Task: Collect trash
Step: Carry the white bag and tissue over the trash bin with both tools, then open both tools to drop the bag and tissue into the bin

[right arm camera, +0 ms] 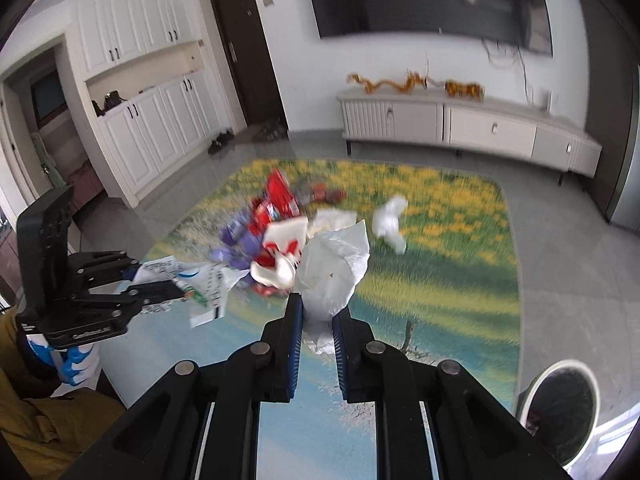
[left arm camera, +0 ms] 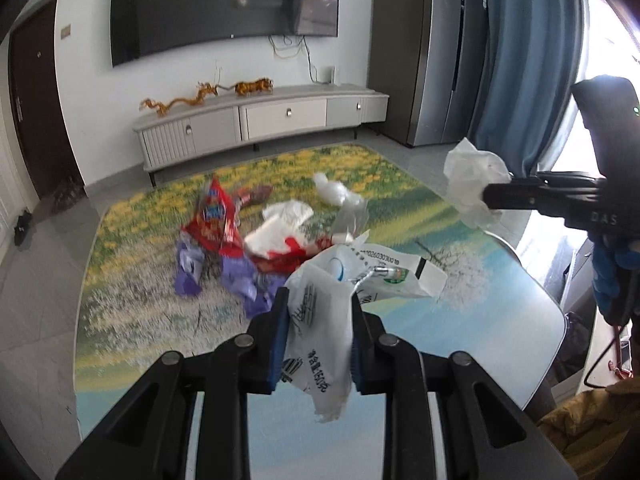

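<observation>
My left gripper (left arm camera: pixel 319 300) is shut on a white printed plastic bag (left arm camera: pixel 320 320), held above the picture-printed table (left arm camera: pixel 500 300); it also shows in the right wrist view (right arm camera: pixel 176 292) with the bag (right arm camera: pixel 208 284). My right gripper (right arm camera: pixel 318 308) is shut on a crumpled white tissue (right arm camera: pixel 332 268), which also shows in the left wrist view (left arm camera: pixel 472 180). A pile of red, purple and white wrappers (left arm camera: pixel 240 240) lies mid-table, also seen in the right wrist view (right arm camera: pixel 272 224). A clear plastic scrap (left arm camera: pixel 334 192) lies beyond it.
A white-rimmed waste bin (right arm camera: pixel 560 412) with a dark liner stands on the floor at the lower right of the table. A TV cabinet (left arm camera: pixel 260 120) stands against the far wall. A blue curtain (left arm camera: pixel 532 60) hangs at the right.
</observation>
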Motion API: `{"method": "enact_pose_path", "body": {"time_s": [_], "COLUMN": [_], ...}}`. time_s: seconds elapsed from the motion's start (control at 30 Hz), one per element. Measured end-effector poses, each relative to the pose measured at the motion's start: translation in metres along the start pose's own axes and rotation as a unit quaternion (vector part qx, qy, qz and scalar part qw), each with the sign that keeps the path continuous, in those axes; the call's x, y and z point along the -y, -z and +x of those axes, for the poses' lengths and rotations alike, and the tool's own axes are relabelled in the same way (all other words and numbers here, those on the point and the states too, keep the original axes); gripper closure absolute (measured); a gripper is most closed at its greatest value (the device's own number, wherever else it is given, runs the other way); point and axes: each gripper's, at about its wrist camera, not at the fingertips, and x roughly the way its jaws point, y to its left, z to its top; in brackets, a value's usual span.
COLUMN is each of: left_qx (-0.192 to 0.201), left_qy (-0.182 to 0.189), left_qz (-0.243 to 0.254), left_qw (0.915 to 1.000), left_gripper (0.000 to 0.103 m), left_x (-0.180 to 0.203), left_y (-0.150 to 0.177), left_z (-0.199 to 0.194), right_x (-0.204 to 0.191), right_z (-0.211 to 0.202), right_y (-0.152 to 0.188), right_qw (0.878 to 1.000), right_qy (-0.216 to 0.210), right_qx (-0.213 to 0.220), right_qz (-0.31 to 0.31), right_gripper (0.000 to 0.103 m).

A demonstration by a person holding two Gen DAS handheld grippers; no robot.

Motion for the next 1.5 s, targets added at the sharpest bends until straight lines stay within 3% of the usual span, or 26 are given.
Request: {"method": "enact_pose_path", "body": {"time_s": [0.17, 0.33, 0.7, 1.0, 1.37, 1.5], "left_qx": [0.029, 0.033, 0.001, -0.055, -0.141, -0.17], "left_qy": [-0.007, 0.006, 0.06, 0.106, 0.144, 0.164], "left_qz": [0.006, 0.024, 0.101, 0.134, 0.106, 0.088], "left_qw": [0.9995, 0.9992, 0.9931, 0.9837, 0.9737, 0.9678], "left_gripper": [0.079, 0.079, 0.079, 0.079, 0.076, 0.068], "left_x": [0.013, 0.039, 0.147, 0.253, 0.351, 0.371], "left_y": [-0.025, -0.053, -0.107, -0.148, -0.163, -0.16], "left_z": [-0.01, 0.0, 0.067, 0.149, 0.264, 0.296], "right_x": [-0.004, 0.01, 0.116, 0.212, 0.305, 0.328], "right_z": [-0.036, -0.065, -0.115, -0.14, -0.117, -0.104], "right_y": [-0.003, 0.002, 0.044, 0.099, 0.152, 0.163], "right_qw": [0.999, 0.997, 0.978, 0.949, 0.926, 0.92], "right_qy": [0.011, 0.037, 0.142, 0.21, 0.229, 0.233], "right_qx": [0.042, 0.072, 0.098, 0.074, 0.017, 0.005], "right_qz": [-0.002, 0.014, 0.12, 0.224, 0.3, 0.316], "right_gripper": [0.089, 0.089, 0.089, 0.089, 0.089, 0.086]}}
